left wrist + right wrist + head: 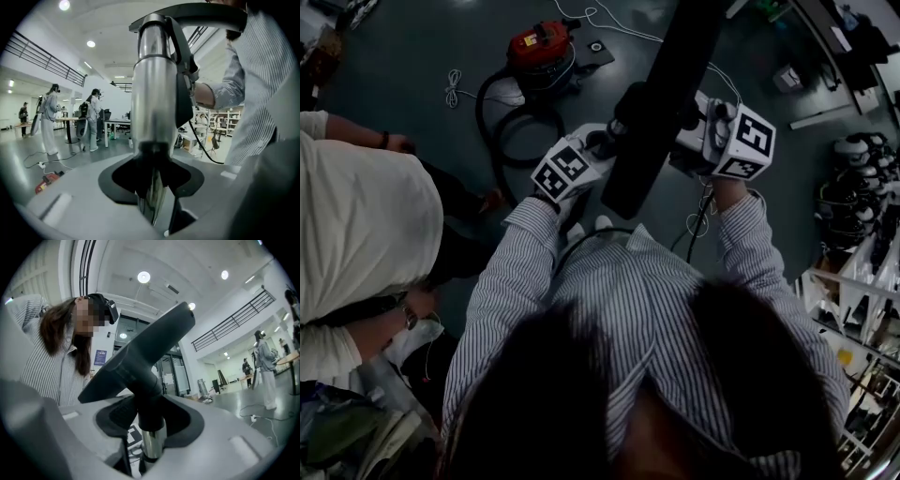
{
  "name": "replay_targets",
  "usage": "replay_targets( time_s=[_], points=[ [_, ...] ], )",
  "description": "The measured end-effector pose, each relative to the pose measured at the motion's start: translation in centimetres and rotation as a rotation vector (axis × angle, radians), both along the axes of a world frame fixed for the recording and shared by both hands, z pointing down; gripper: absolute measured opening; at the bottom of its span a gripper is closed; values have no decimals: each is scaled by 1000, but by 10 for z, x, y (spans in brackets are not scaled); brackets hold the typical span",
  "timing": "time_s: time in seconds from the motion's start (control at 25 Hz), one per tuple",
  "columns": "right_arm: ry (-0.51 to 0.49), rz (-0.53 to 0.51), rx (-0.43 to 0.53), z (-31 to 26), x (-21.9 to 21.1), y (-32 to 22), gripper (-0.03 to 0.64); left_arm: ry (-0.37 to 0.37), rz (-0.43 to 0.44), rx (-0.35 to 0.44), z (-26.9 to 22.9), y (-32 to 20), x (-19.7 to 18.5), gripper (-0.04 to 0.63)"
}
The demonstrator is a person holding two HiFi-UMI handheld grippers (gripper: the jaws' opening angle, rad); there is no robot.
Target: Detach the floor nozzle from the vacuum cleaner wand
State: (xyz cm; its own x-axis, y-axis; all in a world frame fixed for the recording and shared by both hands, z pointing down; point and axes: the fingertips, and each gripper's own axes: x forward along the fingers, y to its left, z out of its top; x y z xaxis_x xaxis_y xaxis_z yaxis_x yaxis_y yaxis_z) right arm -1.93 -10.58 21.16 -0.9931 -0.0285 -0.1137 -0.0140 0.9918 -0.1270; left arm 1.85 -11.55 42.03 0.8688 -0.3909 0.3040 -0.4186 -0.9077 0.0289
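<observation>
While the floor nozzle was raised before the person's chest, joined to the chrome wand, the left tool clenched the wand and the right tool gripped the nozzle's black neck. The red vacuum cleaner stood on the floor.

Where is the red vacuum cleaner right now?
The red vacuum cleaner sits on the floor at the head view's top, left of centre, its black hose looped below and a coiled white cable on its left.
</observation>
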Motion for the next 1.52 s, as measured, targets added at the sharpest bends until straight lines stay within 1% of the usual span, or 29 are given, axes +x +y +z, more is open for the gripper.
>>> replay_targets(
  time_s=[0.04, 0.08, 0.12, 0.2, 0.28, 0.32, 0.36, 0.44, 0.52, 0.6, 0.68, 0.8, 0.88, 1.0, 1.04, 1.12, 1.16, 1.24, 1.28, 1.36, 1.52],
  points=[
    [0, -8, 0, -1, 1, 0, 166, -2, 8, -9, -1, 2, 1, 153],
    [-3, 11, -4, -2, 1, -3, 164, -12, -11, -18, 0, 1, 1, 153],
    [-12, 56, -12, -2, 2, -7, 164, -29, -52, -26, 1, -3, 0, 152],
    [-34, 182, -32, -2, 3, -17, 164, -71, -146, -30, 3, -13, -4, 152],
    [-38, 301, -40, 1, 4, -24, 163, -110, -215, -25, 6, -20, -8, 152],
    [-33, 341, -41, 3, 3, -25, 162, -129, -242, -28, 9, -22, -10, 152],
    [-29, 357, -42, 5, 2, -26, 163, -153, -261, -41, 15, -23, -13, 150],
    [-38, 330, -51, 9, -5, -21, 170, -205, -266, -77, 36, -24, -18, 150],
    [-51, 285, -44, 10, -13, -12, 183, -232, -263, -90, 42, -24, -19, 150],
    [-29, 249, 2, 11, -24, -2, 198, -238, -268, -88, 31, -24, -18, 150],
    [20, 208, 51, 14, -38, 8, 199, -237, -270, -83, 28, -24, -19, 150],
    [64, 145, 62, 20, -54, 21, 201, -228, -273, -91, 54, -26, -25, 150],
    [56, 137, 56, 20, -59, 24, 201, -223, -281, -98, 58, -26, -29, 150],
    [57, 126, 47, 21, -64, 25, 211, -246, -274, -79, 36, -21, -26, 150],
    [64, 120, 61, 21, -66, 26, 216, -262, -269, -77, 32, -18, -23, 151],
    [79, 131, 124, 21, -70, 29, 216, -283, -253, -76, 35, -12, -17, 152],
    [96, 144, 149, 22, -71, 30, 184, -281, -248, -80, 36, -10, -15, 152],
    [127, 158, 162, 23, -71, 31, 162, -258, -241, -90, 38, -8, -12, 152],
    [123, 156, 159, 22, -70, 31, 158, -242, -239, -90, 39, -7, -12, 152],
    [84, 155, 144, 18, -65, 28, 160, -209, -236, -73, 43, -8, -12, 152],
    [31, 203, 107, 15, -47, 15, 164, -143, -231, -57, 23, -6, -8, 152]
  ],
)
